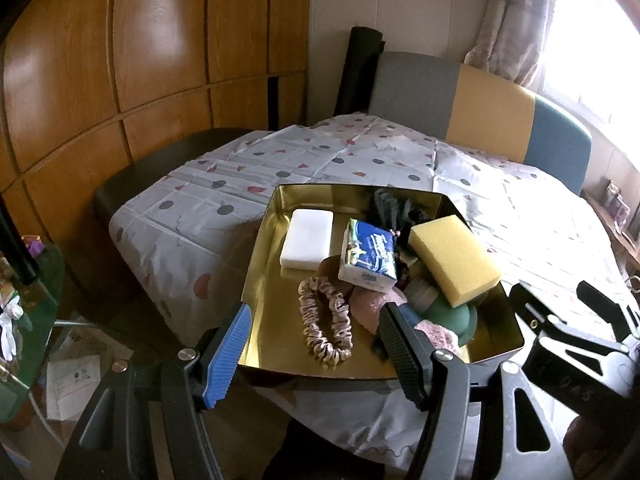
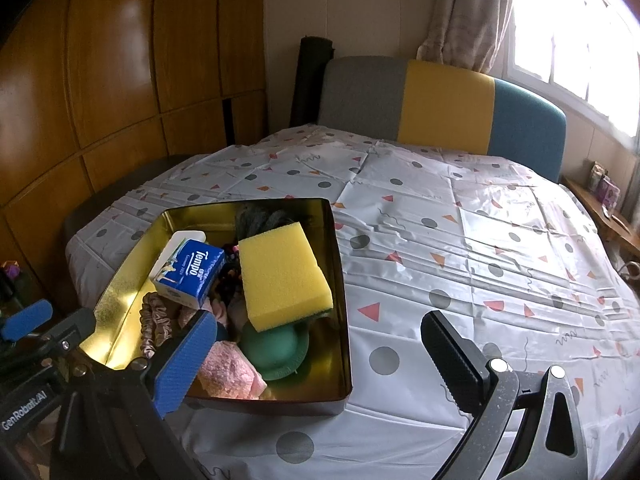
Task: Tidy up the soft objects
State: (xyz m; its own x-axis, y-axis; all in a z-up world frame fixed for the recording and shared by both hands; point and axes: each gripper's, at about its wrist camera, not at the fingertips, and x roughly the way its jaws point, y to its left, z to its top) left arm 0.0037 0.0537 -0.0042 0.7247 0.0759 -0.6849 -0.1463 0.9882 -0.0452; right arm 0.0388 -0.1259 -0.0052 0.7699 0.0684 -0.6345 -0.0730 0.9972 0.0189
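A gold metal tin (image 1: pixel 267 240) (image 2: pixel 340 288) stands on the bed and holds soft things: a yellow sponge (image 1: pixel 454 262) (image 2: pixel 284 276) on top, a blue Tempo tissue pack (image 1: pixel 370 256) (image 2: pixel 192 274), a white foam block (image 1: pixel 307 238), a beige scrunchie (image 1: pixel 326 322) (image 2: pixel 154 320), a green round piece (image 1: pixel 452 316) (image 2: pixel 274 348), a pink fluffy cloth (image 2: pixel 230 372) and a dark fuzzy item (image 1: pixel 390 204). My left gripper (image 1: pixel 316 356) is open and empty above the tin's near edge. My right gripper (image 2: pixel 320 368) is open and empty, spanning the tin's right wall.
The bed has a white sheet (image 2: pixel 460 240) with dots and triangles and a grey, yellow and blue headboard (image 2: pixel 444 104). Wooden wardrobe panels (image 1: pixel 120 60) stand on the left. A side table with clutter (image 1: pixel 20 300) is at the lower left. A window (image 2: pixel 576 40) is on the right.
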